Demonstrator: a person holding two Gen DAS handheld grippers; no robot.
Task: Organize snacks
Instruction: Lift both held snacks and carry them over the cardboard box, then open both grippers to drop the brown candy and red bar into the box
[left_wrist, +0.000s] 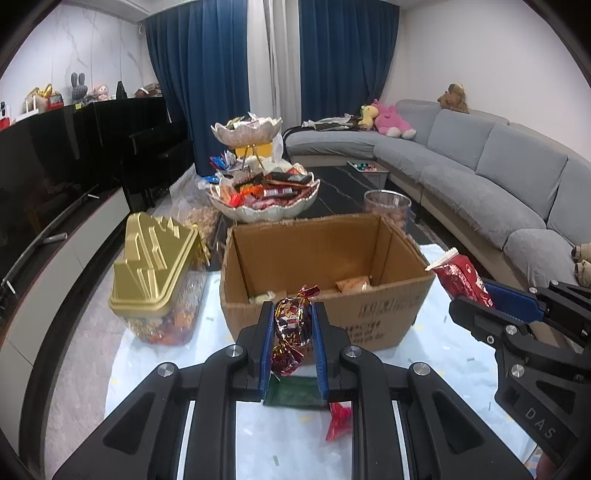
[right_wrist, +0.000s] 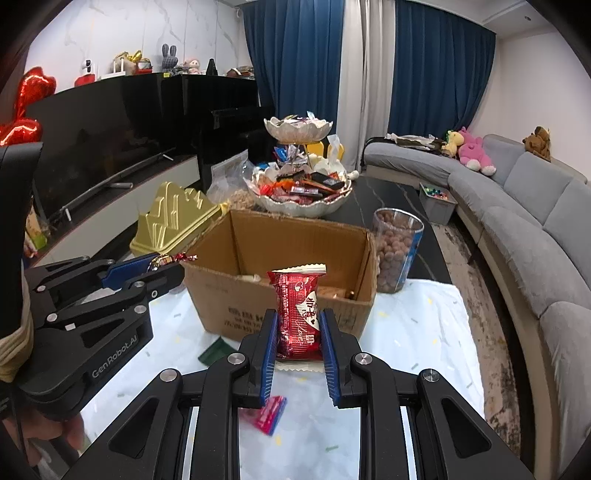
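Foil-wrapped candy (left_wrist: 291, 325) pinched in the left gripper (left_wrist: 292, 332); red snack packet (right_wrist: 298, 317) pinched in the right gripper (right_wrist: 298, 332) — both just short of the open cardboard box (left_wrist: 325, 258). Carry each clear over the near wall before releasing.

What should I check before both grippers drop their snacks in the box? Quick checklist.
1. Left gripper clamped on foil candy: ok.
2. Right gripper clamped on red packet: ok.
3. Cardboard box open on top, room inside: ok.
4. Grippers apart from each other: ok.
5. Snacks already over the box opening: not ok, both short of its near wall.
6. Gold-lidded container clear of the left approach: ok, it stands beside the box.
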